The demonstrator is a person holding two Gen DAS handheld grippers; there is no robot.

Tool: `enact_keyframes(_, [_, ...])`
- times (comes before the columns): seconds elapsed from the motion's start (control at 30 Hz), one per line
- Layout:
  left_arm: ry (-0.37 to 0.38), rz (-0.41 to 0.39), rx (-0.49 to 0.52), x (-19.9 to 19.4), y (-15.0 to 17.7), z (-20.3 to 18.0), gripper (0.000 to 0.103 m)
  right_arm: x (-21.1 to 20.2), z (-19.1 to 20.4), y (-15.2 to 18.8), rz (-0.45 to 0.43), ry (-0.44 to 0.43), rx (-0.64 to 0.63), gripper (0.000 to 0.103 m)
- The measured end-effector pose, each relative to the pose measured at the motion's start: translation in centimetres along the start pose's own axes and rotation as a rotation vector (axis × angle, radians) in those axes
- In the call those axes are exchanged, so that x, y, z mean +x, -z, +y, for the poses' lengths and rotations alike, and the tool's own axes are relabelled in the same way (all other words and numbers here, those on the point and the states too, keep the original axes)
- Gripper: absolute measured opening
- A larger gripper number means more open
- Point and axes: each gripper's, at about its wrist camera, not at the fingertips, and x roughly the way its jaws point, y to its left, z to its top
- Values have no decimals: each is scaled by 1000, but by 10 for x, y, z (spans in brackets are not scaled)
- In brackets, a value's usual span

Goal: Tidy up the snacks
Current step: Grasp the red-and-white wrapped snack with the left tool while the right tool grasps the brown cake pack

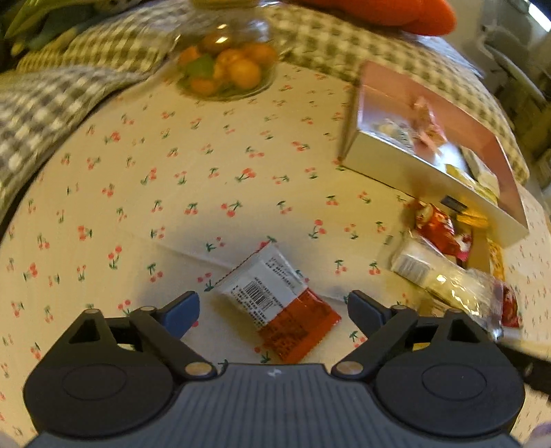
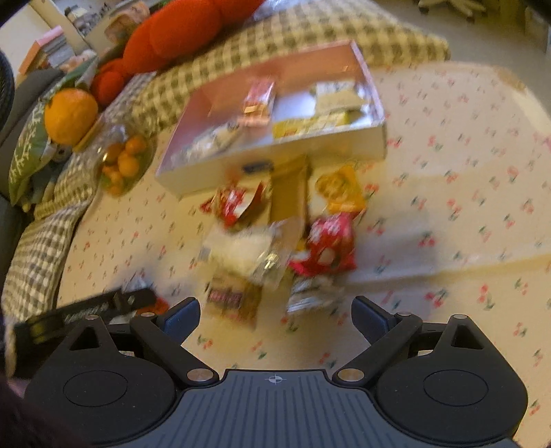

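Observation:
A white and red snack packet (image 1: 279, 299) lies flat on the cherry-print cloth, just ahead of my open left gripper (image 1: 273, 312), between its fingers. A pink open box (image 1: 430, 144) with several snacks inside stands at the right; it also shows in the right wrist view (image 2: 275, 103). A pile of loose snacks (image 2: 275, 237) lies in front of the box: red packets (image 2: 330, 244), a yellow packet (image 2: 344, 189), a clear wrapped white one (image 2: 241, 255). My right gripper (image 2: 275, 315) is open and empty, just short of the pile. The right view is blurred.
A glass bowl of small oranges (image 1: 227, 65) stands at the back of the table. Checked cushions (image 1: 51, 89), an orange plush (image 2: 179, 31) and a large orange fruit (image 2: 70, 115) border the table. The left gripper's body (image 2: 79, 317) shows at the right view's lower left.

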Motion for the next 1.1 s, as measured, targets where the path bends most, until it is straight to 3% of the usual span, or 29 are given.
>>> enact_keyframes(0.13, [-4, -1, -40, 3, 2, 4, 76, 10, 7, 4, 30, -14, 18, 96])
enact_keyframes(0.2, [-10, -13, -28, 1, 2, 3, 63, 15, 12, 5, 22, -10, 6, 96])
enact_keyframes(0.27, [-7, -25, -17, 1, 2, 3, 57, 19, 19, 6, -3, -2, -15, 96])
enact_keyframes(0.47, [45, -37, 90, 0, 2, -5, 38, 32, 36, 13, -56, 18, -62, 95])
enact_keyframes(0.7, [132, -35, 275, 0, 7, -8, 36, 37, 44, 22, -165, 63, -120, 86])
enact_keyframes(0.8, [165, -37, 320, 0, 9, -5, 36, 38, 47, 28, -206, 81, -159, 78])
enact_keyframes(0.93, [196, -46, 370, -3, 13, -2, 36, 38, 49, 35, -248, 96, -221, 60])
enact_keyframes(1.1, [211, -71, 390, -6, 20, 4, 39, 33, 42, 44, -259, 45, -292, 47])
